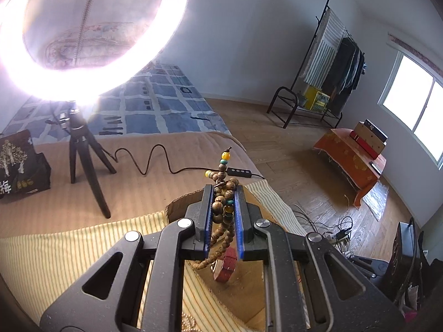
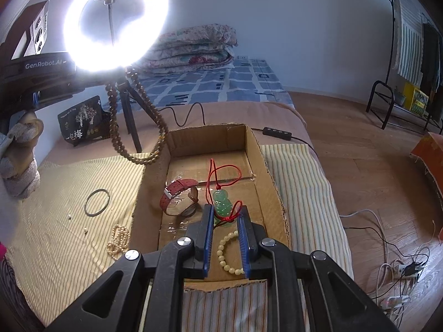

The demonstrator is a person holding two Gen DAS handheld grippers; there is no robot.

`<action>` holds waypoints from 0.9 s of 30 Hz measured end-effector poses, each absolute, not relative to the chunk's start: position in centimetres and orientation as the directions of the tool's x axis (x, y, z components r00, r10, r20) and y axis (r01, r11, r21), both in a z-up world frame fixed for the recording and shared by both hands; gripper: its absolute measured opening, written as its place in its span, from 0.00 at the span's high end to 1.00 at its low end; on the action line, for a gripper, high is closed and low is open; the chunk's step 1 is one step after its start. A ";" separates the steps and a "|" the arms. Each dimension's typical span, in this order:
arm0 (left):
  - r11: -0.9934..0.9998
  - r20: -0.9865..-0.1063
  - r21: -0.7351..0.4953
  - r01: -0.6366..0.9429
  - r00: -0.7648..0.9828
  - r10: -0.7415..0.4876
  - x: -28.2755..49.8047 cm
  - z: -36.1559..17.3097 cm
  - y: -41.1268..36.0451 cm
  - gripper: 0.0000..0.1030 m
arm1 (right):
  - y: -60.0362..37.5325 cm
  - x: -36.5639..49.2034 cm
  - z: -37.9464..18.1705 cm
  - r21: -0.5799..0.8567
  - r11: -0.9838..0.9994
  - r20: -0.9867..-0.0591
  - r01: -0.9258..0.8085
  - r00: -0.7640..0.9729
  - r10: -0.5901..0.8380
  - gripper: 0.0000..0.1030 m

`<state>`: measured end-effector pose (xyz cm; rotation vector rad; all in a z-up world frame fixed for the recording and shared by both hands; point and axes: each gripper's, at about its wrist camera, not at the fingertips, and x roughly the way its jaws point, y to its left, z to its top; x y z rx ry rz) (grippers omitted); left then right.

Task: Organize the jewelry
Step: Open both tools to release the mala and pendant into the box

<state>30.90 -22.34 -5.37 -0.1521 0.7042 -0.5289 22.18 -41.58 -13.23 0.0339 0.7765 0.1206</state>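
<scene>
My left gripper (image 1: pixel 224 193) is shut on a string of brown wooden beads (image 1: pixel 221 203) with yellow and turquoise accent beads; the strand hangs down between the fingers above the cardboard box (image 1: pixel 177 207). The right wrist view shows the same strand (image 2: pixel 116 127) dangling at the box's far left corner. My right gripper (image 2: pixel 226 213) hovers low inside the box (image 2: pixel 272 182), jaws narrow, with the red cord (image 2: pixel 230 215) of a green jade pendant (image 2: pixel 221 203) pinched between its tips. The rest of the cord trails over the box floor.
In the box lie a red-strapped watch (image 2: pixel 180 200) and a pearl bracelet (image 2: pixel 228 251). On the striped cloth to its left are a dark bangle (image 2: pixel 96 202), a pearl necklace (image 2: pixel 119 239) and small loose pearls (image 2: pixel 69 216). A ring light (image 2: pixel 155 27) on a tripod stands behind, beside a gloved hand (image 2: pixel 19 149).
</scene>
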 end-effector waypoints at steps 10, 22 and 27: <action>0.862 -0.631 -0.296 0.411 0.594 -0.500 32.2 -7.4 -24.1 0.88 | -42.0 23.7 -15.3 0.122 0.989 -0.718 -0.080 0.681 0.143 0.79; 0.867 -0.644 -0.295 0.401 0.587 -0.491 31.7 -7.4 -23.2 0.58 | -41.0 22.7 -14.7 0.068 0.995 -0.697 -0.067 0.710 0.095 0.16; 0.871 -0.637 -0.287 0.400 0.599 -0.485 30.8 -6.9 -22.1 0.58 | -40.4 22.1 -14.3 0.060 0.995 -0.695 -0.074 0.712 0.095 0.16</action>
